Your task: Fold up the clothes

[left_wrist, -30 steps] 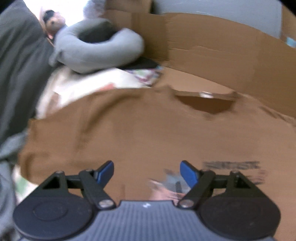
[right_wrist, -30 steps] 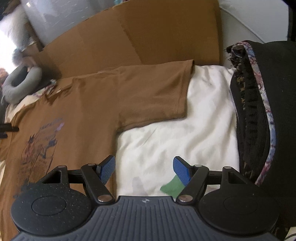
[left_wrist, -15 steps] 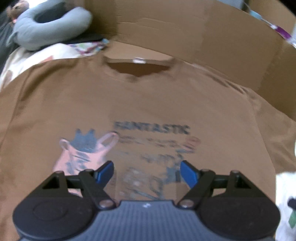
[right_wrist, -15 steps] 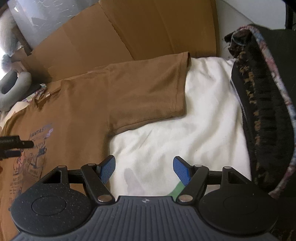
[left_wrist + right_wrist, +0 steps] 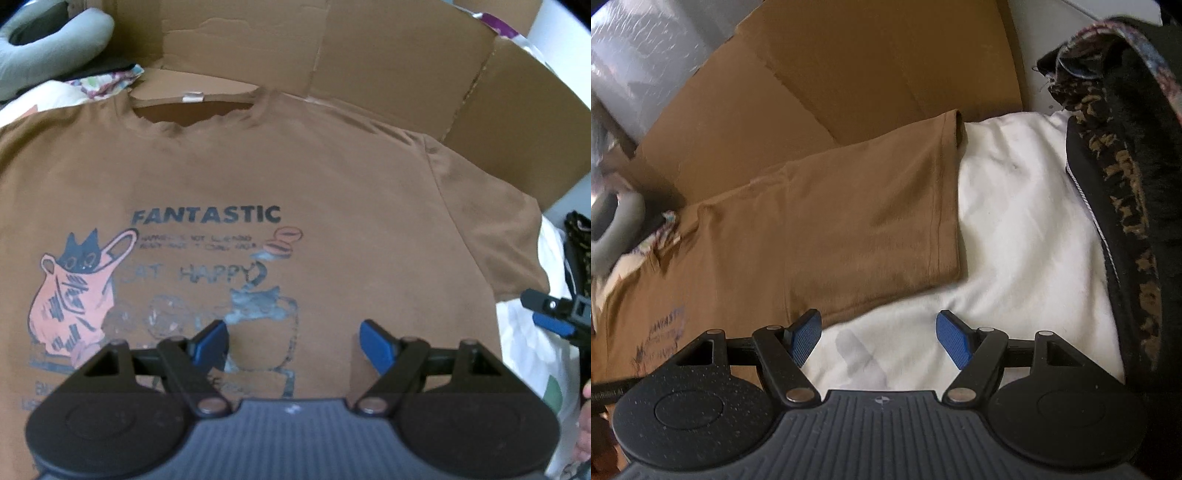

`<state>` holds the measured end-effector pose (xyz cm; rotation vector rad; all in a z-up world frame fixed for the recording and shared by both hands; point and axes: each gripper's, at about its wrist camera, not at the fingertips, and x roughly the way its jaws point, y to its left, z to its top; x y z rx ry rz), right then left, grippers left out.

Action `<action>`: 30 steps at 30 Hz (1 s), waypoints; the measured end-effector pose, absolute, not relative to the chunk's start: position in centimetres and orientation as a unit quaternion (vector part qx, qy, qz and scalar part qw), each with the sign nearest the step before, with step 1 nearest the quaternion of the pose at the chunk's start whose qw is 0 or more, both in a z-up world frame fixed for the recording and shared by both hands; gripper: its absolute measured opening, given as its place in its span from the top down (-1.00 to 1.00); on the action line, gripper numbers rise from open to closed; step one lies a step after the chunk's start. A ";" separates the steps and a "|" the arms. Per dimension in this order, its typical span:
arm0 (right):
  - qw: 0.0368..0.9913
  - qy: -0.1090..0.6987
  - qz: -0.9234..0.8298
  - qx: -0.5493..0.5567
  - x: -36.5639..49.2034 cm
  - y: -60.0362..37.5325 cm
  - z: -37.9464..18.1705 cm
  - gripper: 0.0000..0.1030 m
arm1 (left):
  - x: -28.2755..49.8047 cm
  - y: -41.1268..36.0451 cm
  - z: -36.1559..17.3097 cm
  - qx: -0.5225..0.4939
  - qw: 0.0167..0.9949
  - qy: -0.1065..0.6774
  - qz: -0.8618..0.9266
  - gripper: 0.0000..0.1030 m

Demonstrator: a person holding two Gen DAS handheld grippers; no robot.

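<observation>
A: Where's the shirt?

B: The brown T-shirt (image 5: 332, 177) lies flat, print up, across the white sheet (image 5: 1015, 229), collar toward the cardboard (image 5: 388, 55), spread out ready for folding, I judge.

A: Your tools?

B: I have the left gripper (image 5: 293, 338) above the print, the right gripper (image 5: 878, 338) near the sleeve (image 5: 886, 206); both gape wide, holding nothing.

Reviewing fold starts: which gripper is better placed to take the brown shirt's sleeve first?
Right gripper, probably: open, its jaws hang just beside the sleeve. Left gripper is over the chest print.
</observation>
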<state>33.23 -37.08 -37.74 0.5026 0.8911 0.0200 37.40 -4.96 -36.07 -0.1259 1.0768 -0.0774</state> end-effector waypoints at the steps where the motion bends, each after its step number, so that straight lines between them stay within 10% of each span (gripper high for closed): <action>1: 0.871 0.424 0.010 0.248 33.4 -37.3 -37.9 -0.45 | 37.4 -4.9 -36.1 -0.062 0.855 0.513 -0.036 -0.57; 30: 0.861 0.419 -0.015 0.288 33.9 -37.8 -38.2 -0.08 | 38.0 -6.2 -36.4 -0.062 0.856 0.507 -0.085 -0.54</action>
